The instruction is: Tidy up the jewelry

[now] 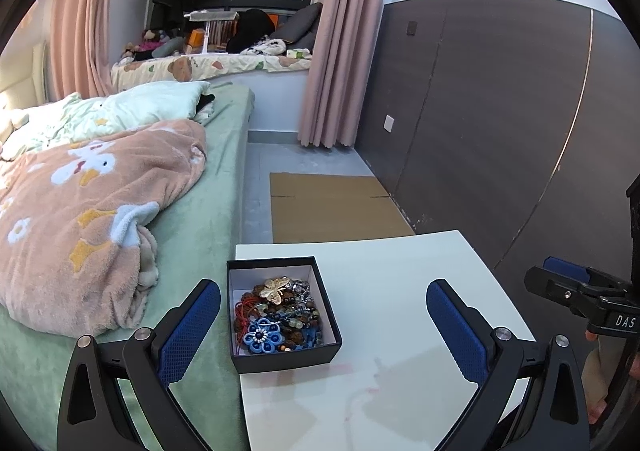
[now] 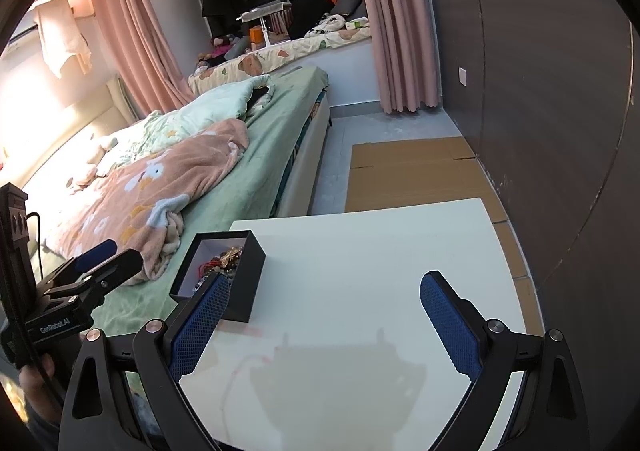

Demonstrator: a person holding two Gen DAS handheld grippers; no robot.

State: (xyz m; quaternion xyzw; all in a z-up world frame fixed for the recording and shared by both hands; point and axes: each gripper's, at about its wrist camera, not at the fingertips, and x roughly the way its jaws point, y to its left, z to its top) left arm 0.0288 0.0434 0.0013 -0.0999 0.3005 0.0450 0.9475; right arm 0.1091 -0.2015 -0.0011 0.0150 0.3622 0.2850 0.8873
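Jewelry (image 1: 276, 315) sits tangled in the black box (image 1: 286, 359) on the tabletop (image 1: 400, 291), both our jaws spread wide and empty, so we'd pinch one loose piece and lift slowly.

Right wrist view: near finger pad (image 2: 200, 325) covers a corner of the black square jewelry box (image 2: 244, 275); the tangled bead jewelry (image 2: 224, 257) inside is mostly hidden by the box wall.

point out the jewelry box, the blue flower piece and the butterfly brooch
jewelry box (image 1: 280, 358): left wrist view, on its black front wall
blue flower piece (image 1: 263, 336): left wrist view, on its beaded centre
butterfly brooch (image 1: 275, 288): left wrist view, on its body
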